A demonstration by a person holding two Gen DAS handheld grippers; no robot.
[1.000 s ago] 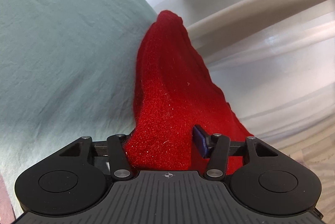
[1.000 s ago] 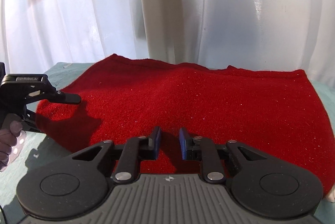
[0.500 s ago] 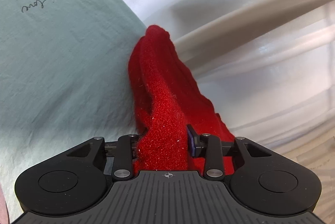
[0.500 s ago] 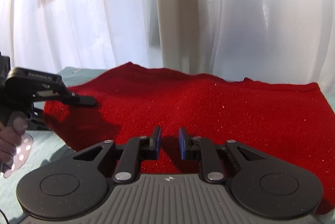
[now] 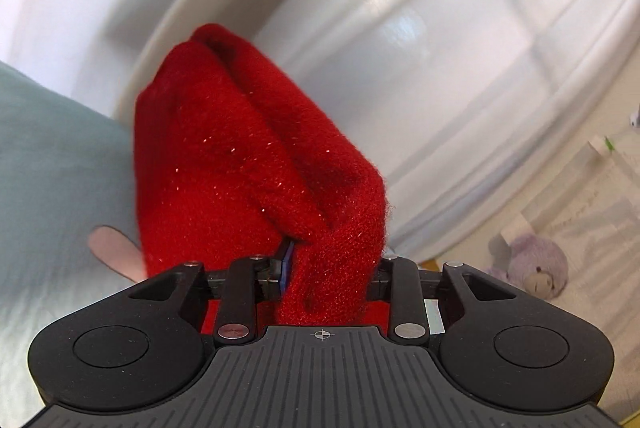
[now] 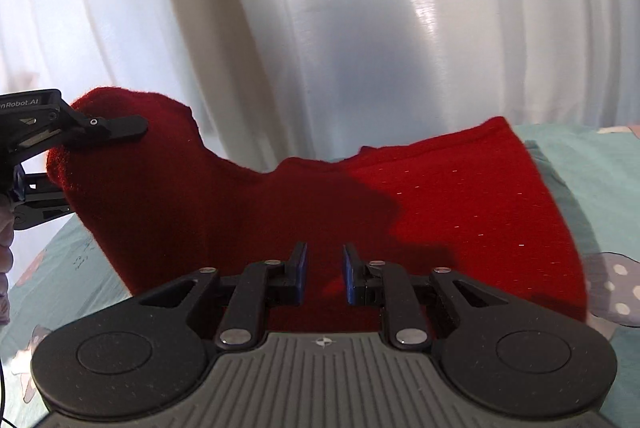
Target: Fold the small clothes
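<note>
A red knitted garment lies on a light teal sheet. My left gripper is shut on the garment's left edge and holds that edge up off the sheet, bunched between its fingers. In the right wrist view the left gripper shows at the far left with the lifted red corner in it. My right gripper hovers over the garment's near edge. Its blue-padded fingers stand a little apart with nothing between them.
White curtains hang close behind the sheet. A purple patch with white dots is printed on the sheet at the right. In the left wrist view a lilac plush toy sits low at the right.
My left gripper has closed on the garment's left edge and lifted it up off the sheet. The right gripper has stayed over the near edge, jaws unchanged.
</note>
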